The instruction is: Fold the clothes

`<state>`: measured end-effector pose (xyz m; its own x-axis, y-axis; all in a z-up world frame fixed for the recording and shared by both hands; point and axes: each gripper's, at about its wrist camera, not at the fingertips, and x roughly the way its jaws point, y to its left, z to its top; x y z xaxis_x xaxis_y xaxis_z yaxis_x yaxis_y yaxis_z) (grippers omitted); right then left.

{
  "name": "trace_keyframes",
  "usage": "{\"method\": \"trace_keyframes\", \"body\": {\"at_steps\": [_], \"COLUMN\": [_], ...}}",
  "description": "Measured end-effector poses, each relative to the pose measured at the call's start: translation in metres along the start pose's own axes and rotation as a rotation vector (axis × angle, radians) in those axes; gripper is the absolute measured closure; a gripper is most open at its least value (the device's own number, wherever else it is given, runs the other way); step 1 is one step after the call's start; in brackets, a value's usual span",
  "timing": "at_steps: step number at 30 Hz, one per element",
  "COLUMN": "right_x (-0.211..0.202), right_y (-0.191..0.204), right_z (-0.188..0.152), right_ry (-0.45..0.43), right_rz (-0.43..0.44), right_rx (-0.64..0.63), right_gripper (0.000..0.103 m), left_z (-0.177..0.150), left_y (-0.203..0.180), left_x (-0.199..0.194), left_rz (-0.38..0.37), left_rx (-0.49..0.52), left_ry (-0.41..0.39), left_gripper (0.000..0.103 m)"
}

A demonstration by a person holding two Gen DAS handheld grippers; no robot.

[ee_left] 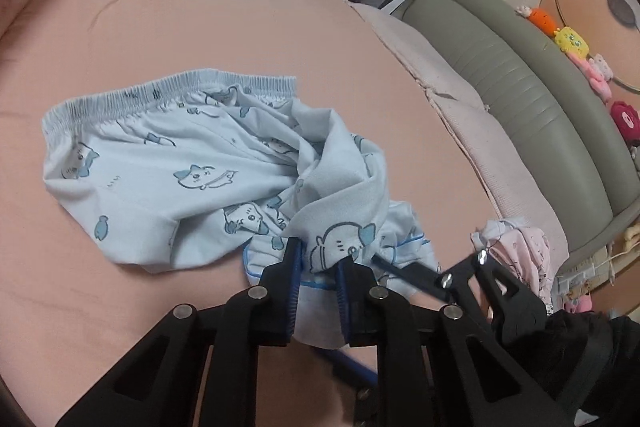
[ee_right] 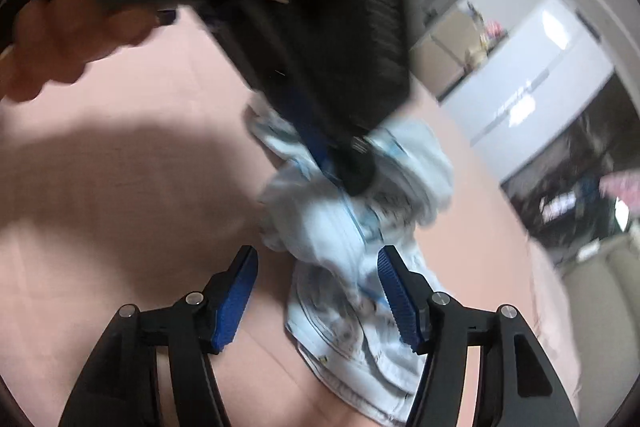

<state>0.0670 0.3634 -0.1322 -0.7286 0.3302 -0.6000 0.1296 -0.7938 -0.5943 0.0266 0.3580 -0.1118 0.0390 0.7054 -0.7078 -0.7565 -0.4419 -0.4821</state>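
Fabric from the pale blue cartoon-print shorts (ee_left: 176,163), crumpled on the pink bed sheet (ee_left: 200,27), is pinched by the left gripper (ee_left: 320,259), while the right gripper (ee_right: 316,287) (blue pads spread wide) hovers above it.

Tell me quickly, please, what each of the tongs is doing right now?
Left tongs: shut on the light blue cartoon-print cotton pyjama garment.
Right tongs: open, holding nothing, poised over that garment.
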Motion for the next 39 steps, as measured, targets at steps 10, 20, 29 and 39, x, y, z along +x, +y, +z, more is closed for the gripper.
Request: {"method": "trace_keyframes", "body": {"at_steps": [10, 20, 29, 39], "right_x": [0.011, 0.028, 0.035, -0.008], "right_y": [-0.013, -0.068, -0.126, -0.138], "right_z": [0.009, 0.003, -0.003, -0.023], "right_ry": [0.023, 0.074, 0.095, 0.074], "right_rz": [0.016, 0.134, 0.294, 0.358], "right_rx": [0.007, 0.24, 0.573, 0.92], "right_gripper": [0.083, 0.093, 0.093, 0.093], "left_z": [-0.002, -0.006, 0.001, -0.005], "left_y": [0.004, 0.003, 0.02, 0.019], "left_x": [-0.012, -0.022, -0.031, -0.016], "left_rz": [0.037, 0.1, 0.149, 0.08], "left_rx": [0.05, 0.086, -0.056, -0.126], "left_ry": [-0.003, -0.024, -0.022, 0.022], "left_gripper": [0.089, 0.089, 0.042, 0.038]}}
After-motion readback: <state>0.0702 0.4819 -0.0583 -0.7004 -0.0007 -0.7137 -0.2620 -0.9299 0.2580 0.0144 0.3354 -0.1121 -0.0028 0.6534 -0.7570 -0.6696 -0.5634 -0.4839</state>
